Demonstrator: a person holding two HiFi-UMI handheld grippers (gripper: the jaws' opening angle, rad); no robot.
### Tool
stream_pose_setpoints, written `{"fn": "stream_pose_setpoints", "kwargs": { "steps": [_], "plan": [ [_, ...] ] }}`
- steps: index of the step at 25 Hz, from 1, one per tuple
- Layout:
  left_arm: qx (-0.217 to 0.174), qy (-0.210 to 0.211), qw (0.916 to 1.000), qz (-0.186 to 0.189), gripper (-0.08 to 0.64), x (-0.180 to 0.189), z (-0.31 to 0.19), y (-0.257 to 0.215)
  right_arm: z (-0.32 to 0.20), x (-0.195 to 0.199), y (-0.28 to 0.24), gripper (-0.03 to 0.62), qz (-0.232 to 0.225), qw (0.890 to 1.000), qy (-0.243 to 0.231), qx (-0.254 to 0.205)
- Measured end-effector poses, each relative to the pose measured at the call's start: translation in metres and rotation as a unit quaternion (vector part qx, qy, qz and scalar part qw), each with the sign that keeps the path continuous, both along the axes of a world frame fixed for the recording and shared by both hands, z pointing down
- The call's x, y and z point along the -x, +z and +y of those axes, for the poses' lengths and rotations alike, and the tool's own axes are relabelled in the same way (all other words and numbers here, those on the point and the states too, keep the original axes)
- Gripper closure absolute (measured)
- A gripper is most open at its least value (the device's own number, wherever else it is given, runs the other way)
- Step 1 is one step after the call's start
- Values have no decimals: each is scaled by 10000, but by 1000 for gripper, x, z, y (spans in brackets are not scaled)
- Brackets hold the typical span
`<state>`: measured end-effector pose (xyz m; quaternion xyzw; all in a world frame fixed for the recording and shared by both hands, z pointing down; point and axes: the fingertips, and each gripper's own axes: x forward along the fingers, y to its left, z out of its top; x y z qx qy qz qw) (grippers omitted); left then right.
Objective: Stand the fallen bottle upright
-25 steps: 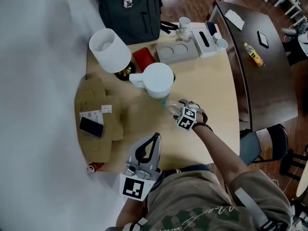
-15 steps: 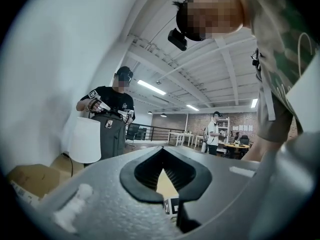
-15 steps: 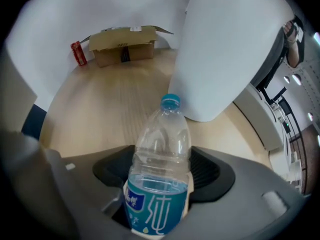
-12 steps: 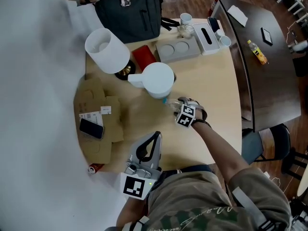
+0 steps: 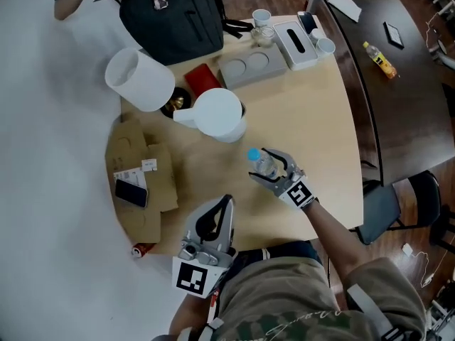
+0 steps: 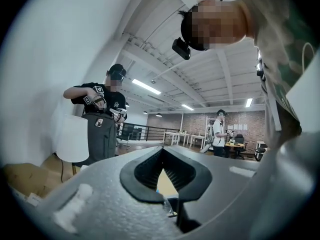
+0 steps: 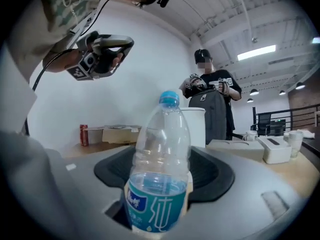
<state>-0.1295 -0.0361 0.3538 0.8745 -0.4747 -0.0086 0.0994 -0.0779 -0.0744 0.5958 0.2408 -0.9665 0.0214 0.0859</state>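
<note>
A clear water bottle [image 5: 264, 163] with a blue cap and a blue label stands nearly upright between the jaws of my right gripper [image 5: 264, 168], raised above the pale wooden table [image 5: 313, 126]. In the right gripper view the bottle [image 7: 160, 169] fills the gap and both pads press on its lower body, so my right gripper [image 7: 162, 156] is shut on it. My left gripper [image 5: 226, 202] hangs near the table's front edge with its tips together and nothing in them. Seen from the left gripper view, my left gripper [image 6: 162, 151] points level across the table.
A white jug [image 5: 217, 114] stands just beyond the bottle, with a white cylinder [image 5: 138, 78] and a black backpack [image 5: 170, 20] behind it. Cardboard [image 5: 142, 155] carrying a phone [image 5: 131, 190] lies left, a red can [image 5: 141, 249] at the front-left edge. Grey tray [image 5: 252, 66] and tissue box [image 5: 295, 42] sit far right.
My right gripper has risen from the tabletop with the bottle and turned it from lying flat to nearly upright, cap up. The left gripper has barely shifted.
</note>
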Motion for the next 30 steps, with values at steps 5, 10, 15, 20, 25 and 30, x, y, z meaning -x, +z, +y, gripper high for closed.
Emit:
{"fn": "stream_pose_setpoints", "kwargs": {
  "steps": [5,10,15,20,25,30],
  "plan": [
    [107,267,9995,-138,557,-23,16,8,24,-28,20,265,4,9988,338,-346],
    [127,407,9988,-255,557,-40,29,10,49,-56,18,260,-81,9970,659,-404],
    [41,462,9984,-336,557,-56,36,11,54,-69,20,185,-230,9964,766,-283],
    [-41,414,9986,-325,557,-66,40,1,63,-72,-9,141,-315,9976,520,-320],
    [-201,330,9989,-251,557,-74,49,-26,86,-86,-48,146,-268,9986,341,-303],
    [-361,158,9990,-207,557,-70,60,-48,107,-95,-97,206,-351,9988,187,-298]
  ]
}}
